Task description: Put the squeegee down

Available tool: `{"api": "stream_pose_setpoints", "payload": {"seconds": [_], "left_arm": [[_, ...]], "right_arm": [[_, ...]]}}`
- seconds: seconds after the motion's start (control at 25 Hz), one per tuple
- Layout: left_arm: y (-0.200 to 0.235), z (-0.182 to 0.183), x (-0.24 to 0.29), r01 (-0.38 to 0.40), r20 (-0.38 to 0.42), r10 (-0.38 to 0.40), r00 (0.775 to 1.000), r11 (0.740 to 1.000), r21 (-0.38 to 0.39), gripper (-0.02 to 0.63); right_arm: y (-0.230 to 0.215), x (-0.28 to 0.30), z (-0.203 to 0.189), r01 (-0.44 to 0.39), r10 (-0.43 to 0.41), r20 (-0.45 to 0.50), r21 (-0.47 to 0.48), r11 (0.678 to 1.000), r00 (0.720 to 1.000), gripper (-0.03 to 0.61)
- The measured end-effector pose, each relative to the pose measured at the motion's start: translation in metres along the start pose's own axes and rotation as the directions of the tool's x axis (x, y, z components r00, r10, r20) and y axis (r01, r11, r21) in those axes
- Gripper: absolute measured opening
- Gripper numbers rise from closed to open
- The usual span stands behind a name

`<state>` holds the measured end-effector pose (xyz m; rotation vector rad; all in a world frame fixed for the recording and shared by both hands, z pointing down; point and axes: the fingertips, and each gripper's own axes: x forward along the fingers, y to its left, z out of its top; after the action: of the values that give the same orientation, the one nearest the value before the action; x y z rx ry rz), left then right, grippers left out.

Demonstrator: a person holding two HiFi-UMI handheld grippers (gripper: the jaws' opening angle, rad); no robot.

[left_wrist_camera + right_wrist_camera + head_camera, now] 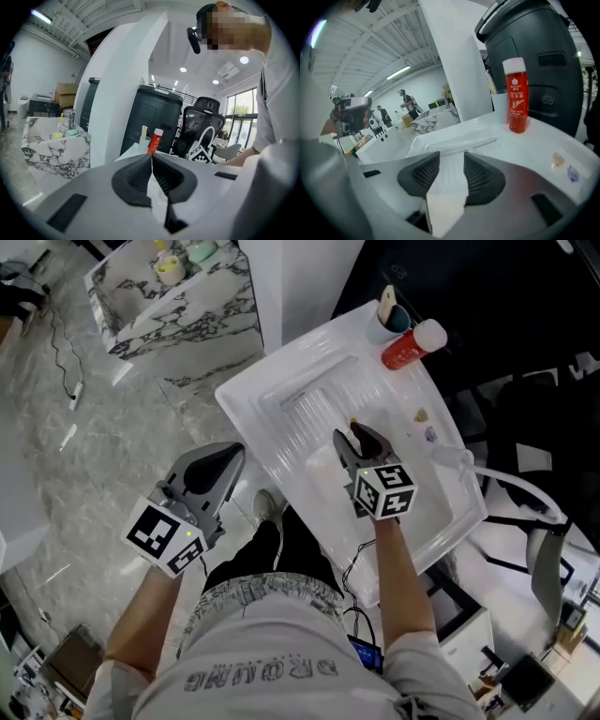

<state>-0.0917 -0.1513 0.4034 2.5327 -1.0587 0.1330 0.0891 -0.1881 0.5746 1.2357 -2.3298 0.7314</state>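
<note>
Two empty tongs: left tongs (151,157) shut, right tongs (451,157) parted over white ribbed tray (543,140). Just ahead of right tongs what I take for the long white squeegee (457,142) lies flat; lift straight away without nudging it.

Head view looks steeply down; both gripper views look level, sharing the red bottle (155,139) (516,96).

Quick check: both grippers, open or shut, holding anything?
Left gripper: shut, nothing between the jaws.
Right gripper: open, empty, over the white ribbed tray.
</note>
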Motion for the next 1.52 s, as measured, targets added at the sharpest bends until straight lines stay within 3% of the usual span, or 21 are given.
{"api": "stream_pose_setpoints", "payload": {"seconds": [0.88,1.52], "left_arm": [[-0.028,0.031,-0.04,0.051,0.119,-0.054,0.991,0.998,0.033,0.023],[-0.04,0.051,-0.051,0.074,0.174,-0.082,0.981,0.996,0.054,0.023]], "right_arm": [[0.09,-0.091,0.069,0.001,0.013,0.172,-0.083,0.997,0.985,0.141],[0.133,-0.127,0.1,-0.017,0.047,0.246,-0.123,0.992,0.968,0.038]]}}
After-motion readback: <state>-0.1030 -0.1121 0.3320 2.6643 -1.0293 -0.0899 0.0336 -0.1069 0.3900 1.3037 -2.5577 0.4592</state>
